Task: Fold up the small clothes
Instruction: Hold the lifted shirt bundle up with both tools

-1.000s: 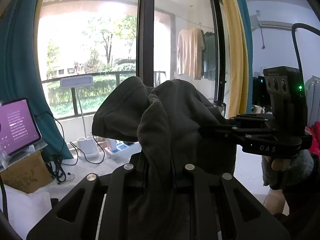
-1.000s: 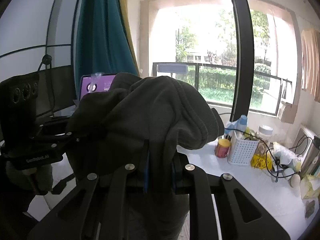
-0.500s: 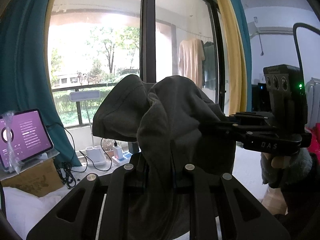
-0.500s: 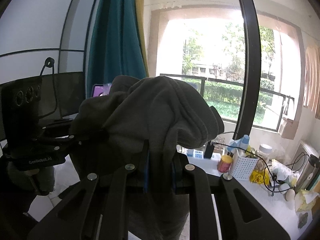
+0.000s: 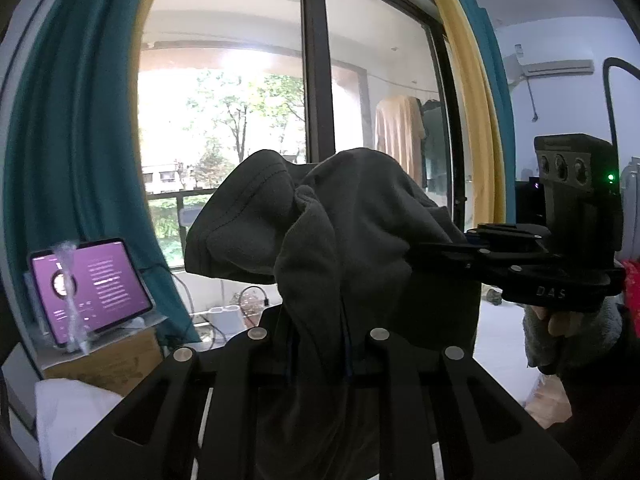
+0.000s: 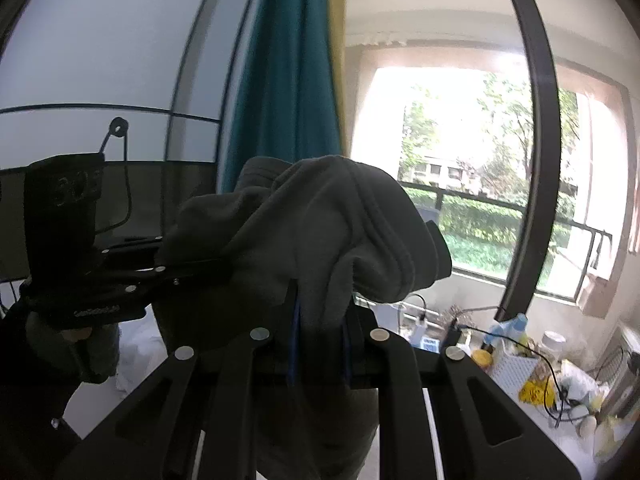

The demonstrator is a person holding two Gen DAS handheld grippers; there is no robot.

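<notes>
Two tongs share one dark grey garment, held up in the air in front of a big window.

From the left wrist camera, the left tongs [image 5: 318, 354] are pinched narrow on a bunched fold of the garment [image 5: 352, 232], which rises between the fingers and flops over to both sides, a stitched hem showing on its left lobe. The right tongs [image 5: 430, 249] reach in from the right side, fingers closed and buried in the same cloth, with a sleeved hand [image 5: 560, 320] gripping the handle beneath. A tablet [image 5: 90, 284] with a purple screen leans on a cardboard box low at left, against a teal curtain [image 5: 76, 152]; a beige shirt [image 5: 398, 136] hangs outside on the balcony.

From the right wrist camera, the right tongs [image 6: 320, 344] are likewise clamped narrow on a gather of the garment [image 6: 320, 232], and the left tongs [image 6: 192, 266] come in from the left, their tips lost in the fabric. A cluttered tabletop [image 6: 500, 412] with a white basket [image 6: 514, 370] and bottles lies low at right, well apart from the cloth.

By my reading, this is the lift-and-sort step: the piece is crumpled and no fold is made yet. Next, the tongs likely need to draw apart so the cloth hangs flat, then lower it onto a surface. Neither view shows where the edges or corners lie, so one grip may have to be retaken.
</notes>
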